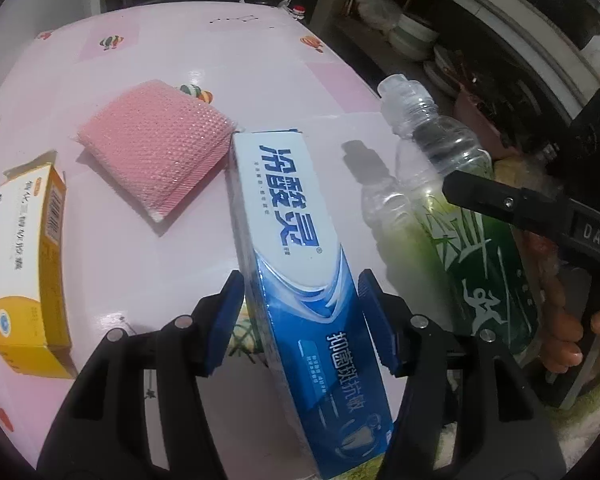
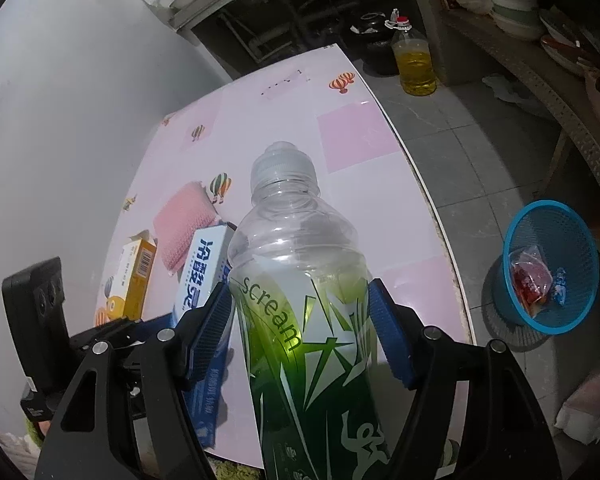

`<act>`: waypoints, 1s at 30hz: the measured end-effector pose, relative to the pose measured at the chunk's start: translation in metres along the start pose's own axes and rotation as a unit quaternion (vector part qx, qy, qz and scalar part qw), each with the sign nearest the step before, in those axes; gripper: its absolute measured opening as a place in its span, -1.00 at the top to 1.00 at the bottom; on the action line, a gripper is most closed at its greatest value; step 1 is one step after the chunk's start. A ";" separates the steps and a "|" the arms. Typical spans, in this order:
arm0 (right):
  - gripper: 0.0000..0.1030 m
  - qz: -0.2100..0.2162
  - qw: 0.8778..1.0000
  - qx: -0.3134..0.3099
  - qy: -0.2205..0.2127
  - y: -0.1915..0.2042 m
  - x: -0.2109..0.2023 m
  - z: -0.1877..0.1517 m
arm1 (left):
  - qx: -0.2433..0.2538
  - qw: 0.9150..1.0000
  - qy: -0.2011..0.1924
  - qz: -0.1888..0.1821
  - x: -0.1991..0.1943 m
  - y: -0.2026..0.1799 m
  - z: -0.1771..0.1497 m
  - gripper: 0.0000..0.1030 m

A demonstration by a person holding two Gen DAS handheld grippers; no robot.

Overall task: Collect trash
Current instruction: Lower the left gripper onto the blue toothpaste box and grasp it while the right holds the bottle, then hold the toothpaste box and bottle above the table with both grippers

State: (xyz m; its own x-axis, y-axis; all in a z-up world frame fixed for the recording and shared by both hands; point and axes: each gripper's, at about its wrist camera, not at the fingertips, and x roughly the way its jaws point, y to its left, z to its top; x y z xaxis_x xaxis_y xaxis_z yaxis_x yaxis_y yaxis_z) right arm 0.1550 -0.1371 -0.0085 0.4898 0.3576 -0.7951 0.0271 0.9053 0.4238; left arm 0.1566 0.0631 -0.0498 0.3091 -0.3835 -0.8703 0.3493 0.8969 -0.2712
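The round blue mesh plastic basket point(image 2: 550, 268), already holding a few wrappers, sits on the floor off to the right of and below the right gripper point(image 2: 300, 336), well apart from the pink balloon-print table point(image 2: 356, 136), so the right hand is judged nearer to it. That gripper's blue pads look pressed to the sides of the clear green-labelled plastic bottle point(image 2: 300, 300), long axis running forward along the fingers, "scream" legible. The left gripper point(image 1: 300, 320) straddles the blue-and-white cardboard toothpaste box point(image 1: 296, 248), printed 冷酸灵, lengthwise; whether it is clamped cannot be told.
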 end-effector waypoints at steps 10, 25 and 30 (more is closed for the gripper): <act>-0.33 -0.012 0.999 0.001 0.038 -0.002 0.009 -0.002 | 0.012 1.000 0.022 0.012 0.010 -0.005 -0.002 -0.09; -0.43 -0.026 0.995 -0.028 0.092 -0.002 0.012 0.001 | 0.026 0.999 0.012 0.024 0.010 -0.015 -0.004 -0.06; -0.43 -0.038 0.993 -0.049 0.103 0.002 0.014 -0.006 | 0.027 0.999 0.011 0.026 0.010 -0.016 -0.005 -0.05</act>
State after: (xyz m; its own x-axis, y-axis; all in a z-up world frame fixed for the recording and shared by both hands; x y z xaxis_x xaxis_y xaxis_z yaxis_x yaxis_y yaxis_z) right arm 0.1568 -0.1289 -0.0214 0.3012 0.3174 -0.8992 -0.0325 0.9458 0.3230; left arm 0.1491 0.0459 -0.0562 0.3094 -0.3307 -0.8916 0.3802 0.9024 -0.2027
